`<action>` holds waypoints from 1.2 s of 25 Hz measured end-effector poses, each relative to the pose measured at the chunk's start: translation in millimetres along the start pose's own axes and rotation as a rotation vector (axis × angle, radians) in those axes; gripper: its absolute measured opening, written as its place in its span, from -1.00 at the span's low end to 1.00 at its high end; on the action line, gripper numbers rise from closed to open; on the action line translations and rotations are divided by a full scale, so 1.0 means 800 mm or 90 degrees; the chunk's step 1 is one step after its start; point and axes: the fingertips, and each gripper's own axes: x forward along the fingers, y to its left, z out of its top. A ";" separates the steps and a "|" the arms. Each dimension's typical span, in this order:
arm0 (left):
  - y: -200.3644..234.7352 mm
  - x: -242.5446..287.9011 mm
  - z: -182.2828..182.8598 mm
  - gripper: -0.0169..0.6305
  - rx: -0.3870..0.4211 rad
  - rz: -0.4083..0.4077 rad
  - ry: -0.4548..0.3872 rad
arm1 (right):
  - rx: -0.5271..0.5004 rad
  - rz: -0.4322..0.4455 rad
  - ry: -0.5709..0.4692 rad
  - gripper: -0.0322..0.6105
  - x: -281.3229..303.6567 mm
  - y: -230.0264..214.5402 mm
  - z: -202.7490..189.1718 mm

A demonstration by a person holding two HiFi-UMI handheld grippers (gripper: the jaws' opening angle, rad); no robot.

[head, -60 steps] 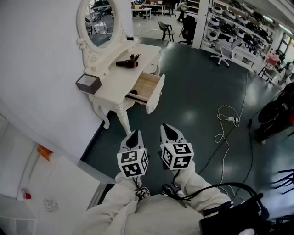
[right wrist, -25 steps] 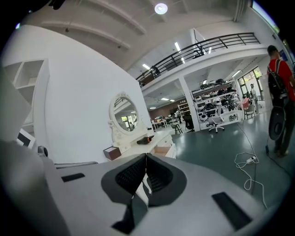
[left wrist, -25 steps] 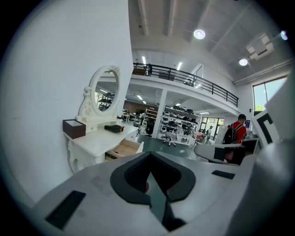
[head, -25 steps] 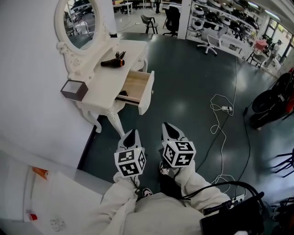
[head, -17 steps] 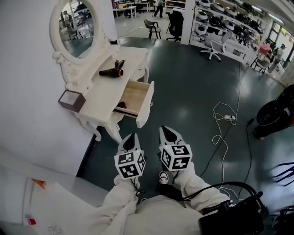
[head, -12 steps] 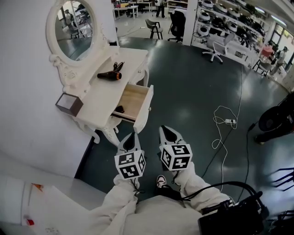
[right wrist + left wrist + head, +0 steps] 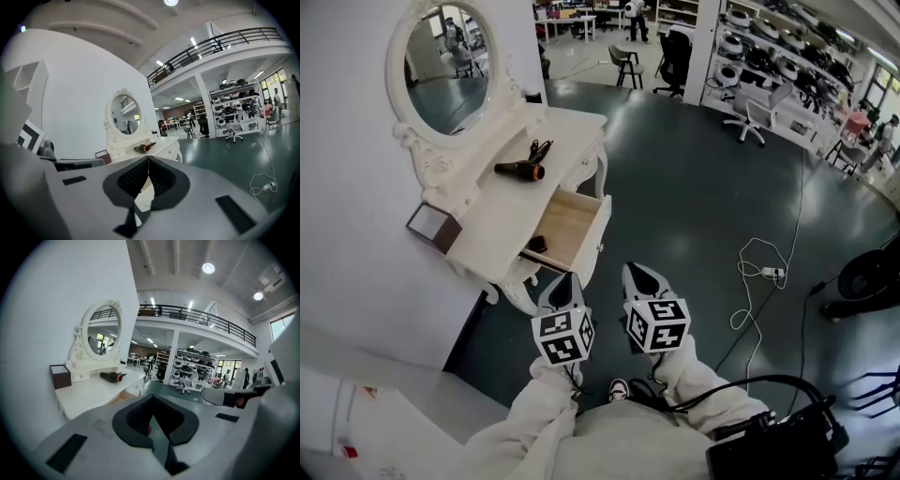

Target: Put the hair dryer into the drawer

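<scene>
A black hair dryer with an orange ring lies on top of the white dressing table, below the oval mirror. The table's drawer stands pulled out, with a small dark object in its near corner. My left gripper and right gripper are held side by side just short of the drawer's front, both shut and empty. The left gripper view shows the hair dryer ahead to the left. The right gripper view has the hair dryer just above the jaw tips.
A brown open box sits at the table's near end. A white cable with a power strip lies on the dark floor to the right. Office chairs and shelves stand far back. A white cabinet is at lower left.
The dressing table has drawn nearer and lower in the head view as both grippers are carried towards it. Both stay shut and empty. The hair dryer has not moved.
</scene>
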 end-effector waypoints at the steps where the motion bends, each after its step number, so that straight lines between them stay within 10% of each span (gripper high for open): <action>1: -0.002 0.008 0.002 -0.95 -0.001 0.003 -0.002 | -0.002 0.004 0.001 -0.71 0.006 -0.005 0.003; 30: 0.055 0.167 0.016 -0.94 0.011 0.093 0.018 | -0.023 0.070 0.073 -0.71 0.168 -0.067 0.000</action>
